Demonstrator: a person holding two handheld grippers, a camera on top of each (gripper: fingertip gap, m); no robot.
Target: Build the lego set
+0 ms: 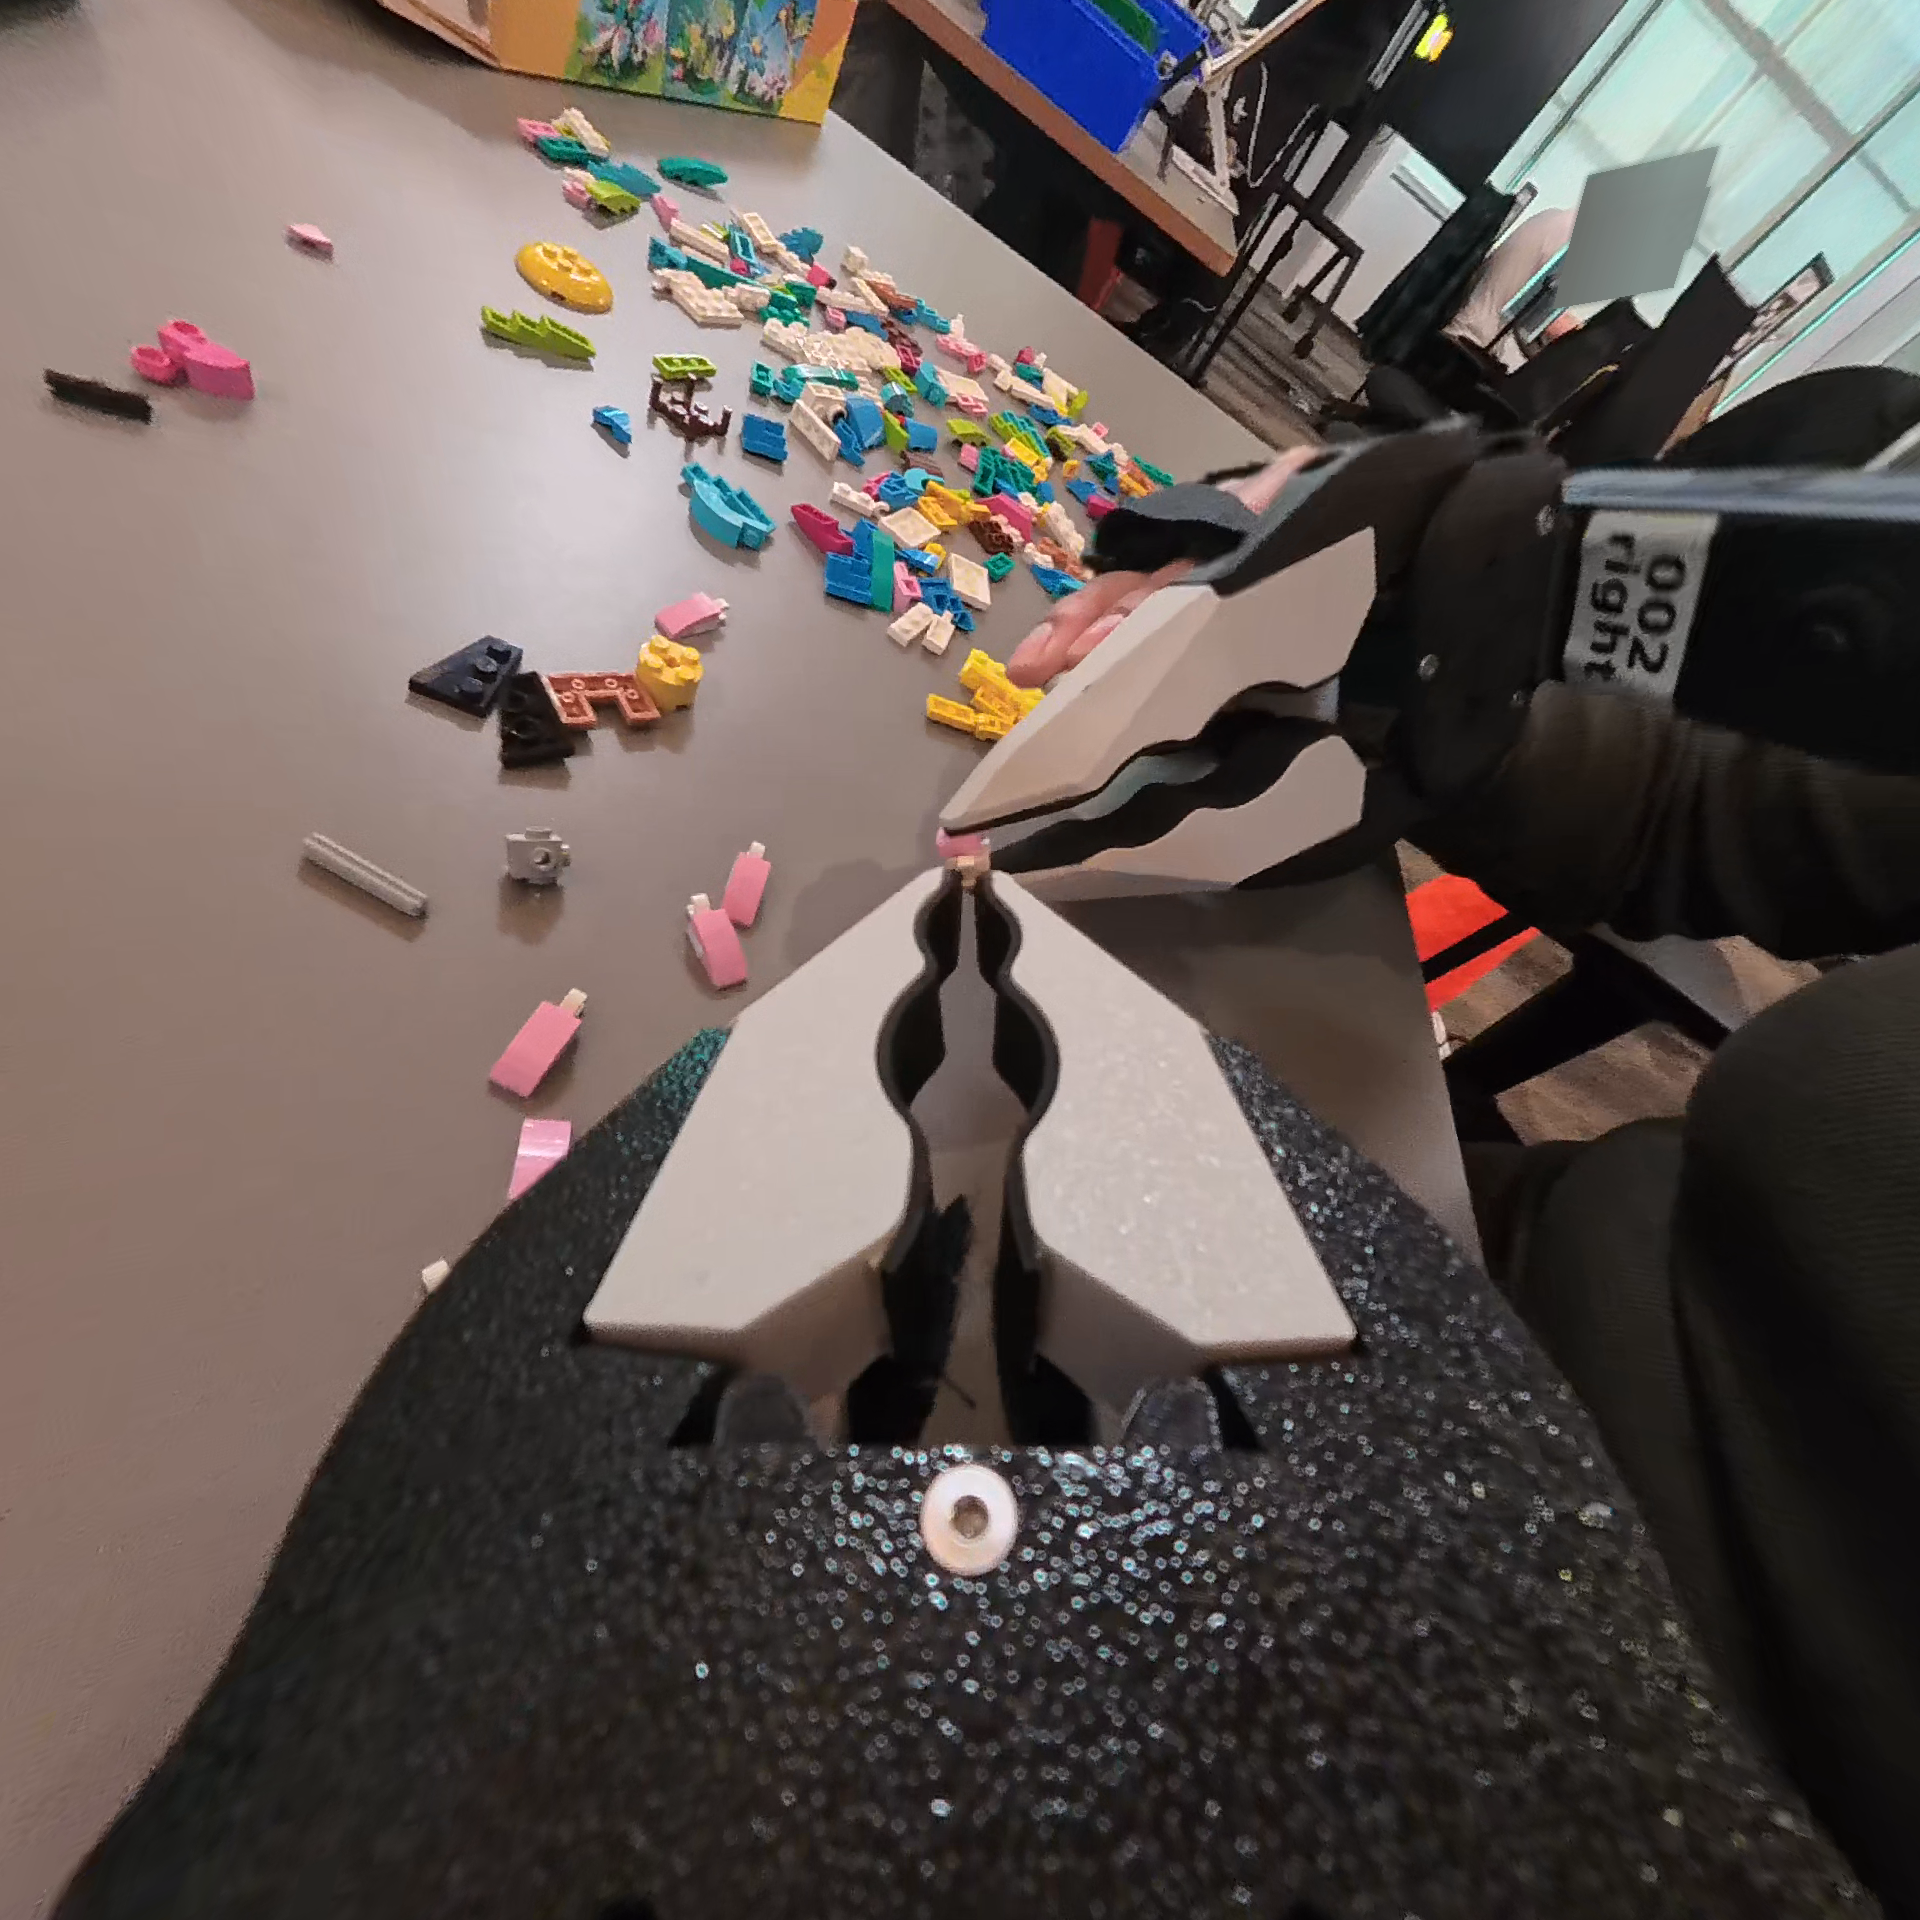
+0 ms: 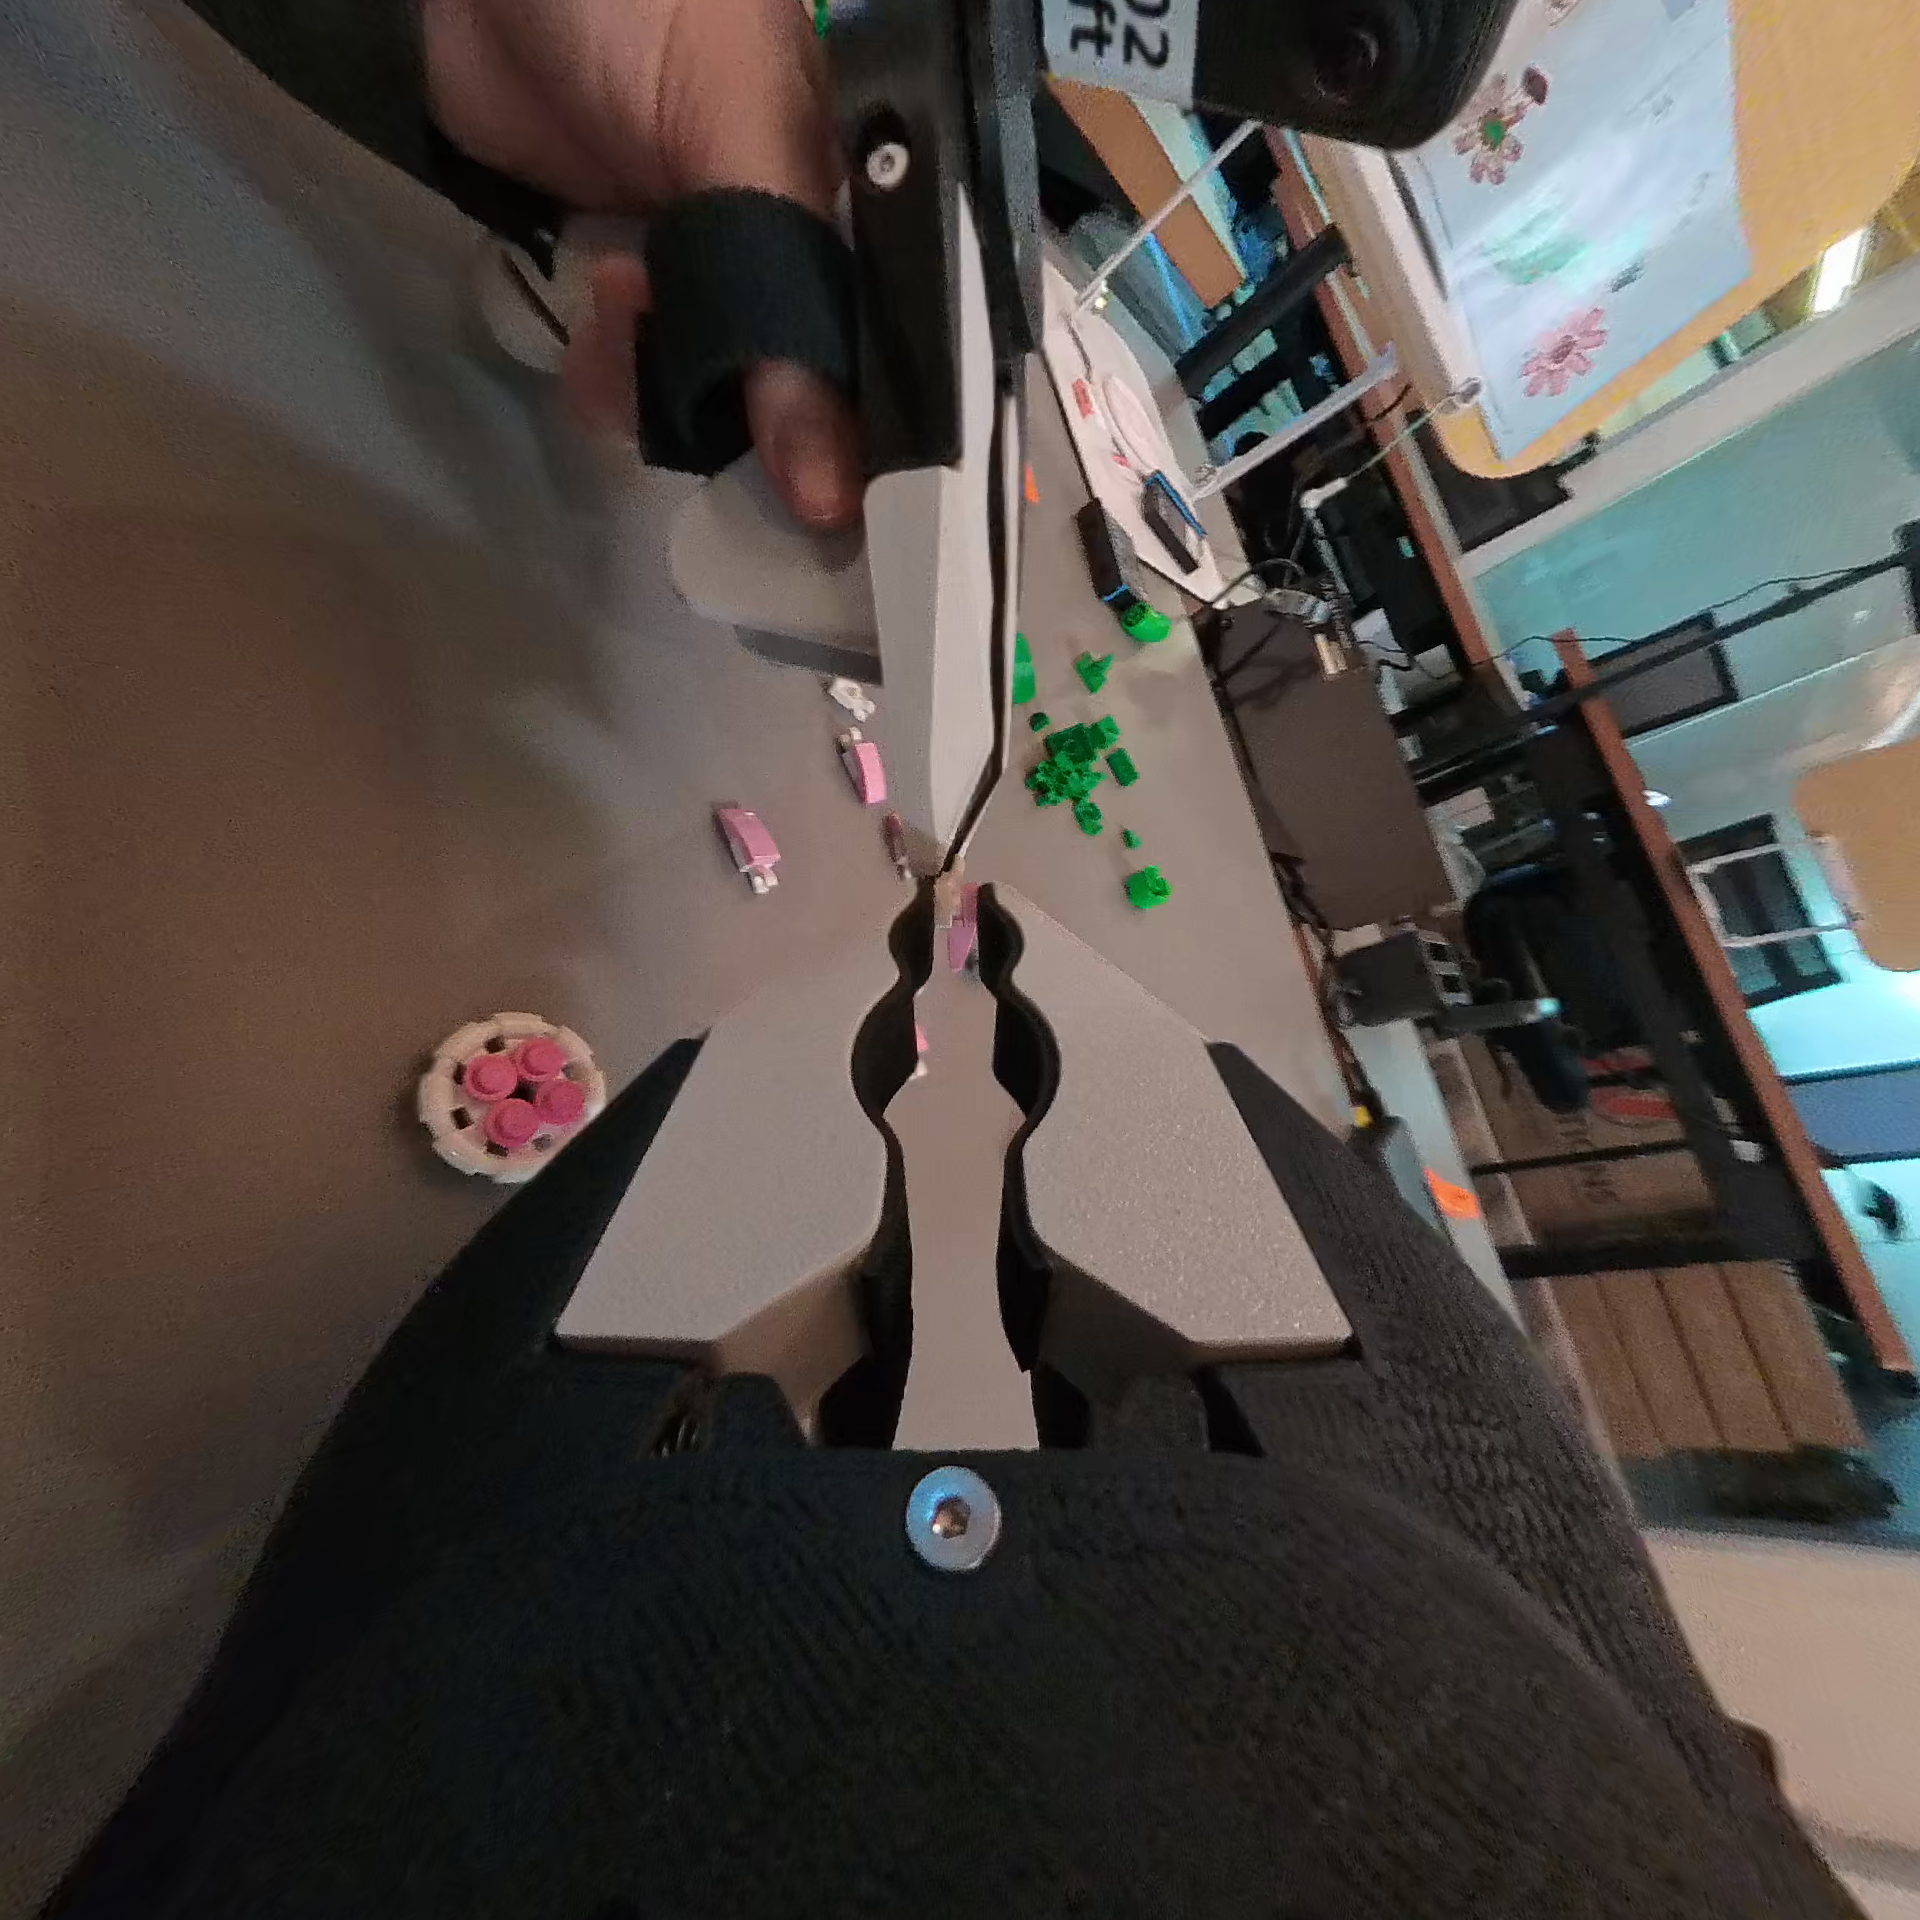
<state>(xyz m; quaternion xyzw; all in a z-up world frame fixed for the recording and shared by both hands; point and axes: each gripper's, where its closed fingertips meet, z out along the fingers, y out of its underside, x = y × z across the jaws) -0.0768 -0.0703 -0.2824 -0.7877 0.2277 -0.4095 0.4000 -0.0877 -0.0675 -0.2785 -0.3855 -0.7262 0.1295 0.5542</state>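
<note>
At the centre of both wrist views the two tools are met tip to tip above the grey table [image 1: 260,644]. The left gripper [image 1: 966,878] is seen closed on a small tan piece [image 1: 968,871], which is pinched at the very ends of its fingers and projects just past them. The right gripper [image 2: 961,914] is clamped on a pink slope piece [image 2: 962,930], held between its tips with its long axis running along the fingers, toward the top of the right wrist frame. In that frame the left gripper is seen coming down from the upper edge, its point ending directly against the top end of the pink slope piece; the tan piece is found at that junction, touching or almost touching it, and which cannot be told. The coming move is judged to be a push along this shared line, tan piece into the end of the slope. Similar pink slopes already fitted with tan ends [image 1: 727,920] are seen lying left of centre in the left wrist view, and a white disc with pink studs [image 2: 511,1096] is seen at the left of the right wrist view.
</note>
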